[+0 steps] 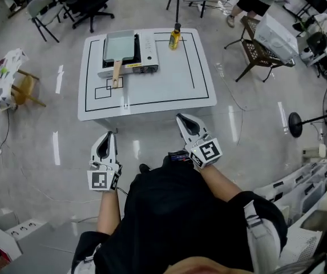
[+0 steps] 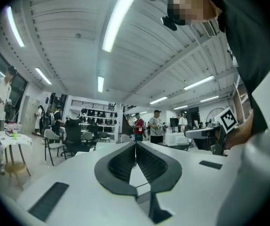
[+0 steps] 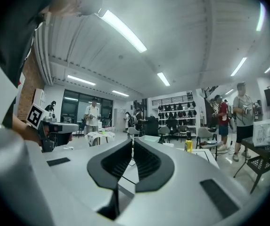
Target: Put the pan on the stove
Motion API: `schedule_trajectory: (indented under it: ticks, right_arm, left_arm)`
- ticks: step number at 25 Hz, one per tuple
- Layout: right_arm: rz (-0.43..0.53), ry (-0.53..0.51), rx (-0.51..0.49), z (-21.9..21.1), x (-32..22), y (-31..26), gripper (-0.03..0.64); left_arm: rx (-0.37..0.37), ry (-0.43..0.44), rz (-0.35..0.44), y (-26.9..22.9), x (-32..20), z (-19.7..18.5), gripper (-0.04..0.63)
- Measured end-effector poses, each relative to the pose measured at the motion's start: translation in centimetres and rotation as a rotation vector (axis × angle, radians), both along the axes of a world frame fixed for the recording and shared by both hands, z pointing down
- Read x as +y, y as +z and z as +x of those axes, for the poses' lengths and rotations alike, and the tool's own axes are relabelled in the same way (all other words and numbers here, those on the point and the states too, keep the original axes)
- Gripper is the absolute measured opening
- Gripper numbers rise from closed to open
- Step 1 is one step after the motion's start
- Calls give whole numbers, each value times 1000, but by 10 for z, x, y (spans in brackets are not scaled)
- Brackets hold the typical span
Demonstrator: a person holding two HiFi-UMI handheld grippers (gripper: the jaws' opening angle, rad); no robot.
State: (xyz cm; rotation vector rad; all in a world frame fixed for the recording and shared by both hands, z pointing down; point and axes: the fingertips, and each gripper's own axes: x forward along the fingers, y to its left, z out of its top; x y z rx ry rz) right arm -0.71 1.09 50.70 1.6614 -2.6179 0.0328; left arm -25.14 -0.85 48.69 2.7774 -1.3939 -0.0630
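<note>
Head view: the pan (image 1: 120, 45) is noted on the stove (image 1: 146, 57), apparently seated flat, at the worktop's (image 1: 169, 90) far left. The left gripper (image 1: 109, 136) and right gripper (image 1: 181, 119) are held well short of it.
Left gripper view: the jaws are pressed together, empty.
Right gripper view: the jaws are likewise closed on nothing.

Just one white square table (image 1: 169, 81), one silver portable stove (image 1: 149, 53), one grey rectangular pan with a wooden handle (image 1: 120, 45), one yellow bottle (image 1: 175, 39), plus two grippers: left gripper (image 1: 110, 135), right gripper (image 1: 179, 117).
</note>
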Motion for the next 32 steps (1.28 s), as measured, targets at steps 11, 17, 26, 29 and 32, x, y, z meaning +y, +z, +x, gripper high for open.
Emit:
schedule_trajectory:
  ticks: [11,17,26,29,32]
  right_arm:
    - [15,15,-10,75,7,-16,28]
    - [56,19,-23,98,15,-28,23]
    - [64,90,-71,139,28,-36,23]
    - [62,111,-80,151,33,-35,23]
    - [60,130,-80,162,37,-35,23]
  left_arm:
    - [-26,-14,-68,11,6,78,17]
    - [-26,45,-51,5,4,128,17]
    - [-45,98,-43,-8,7,160,17]
    - [-46,109,-46,-8,7,169,17]
    - [-42,124,-50,-8,6,179,17]
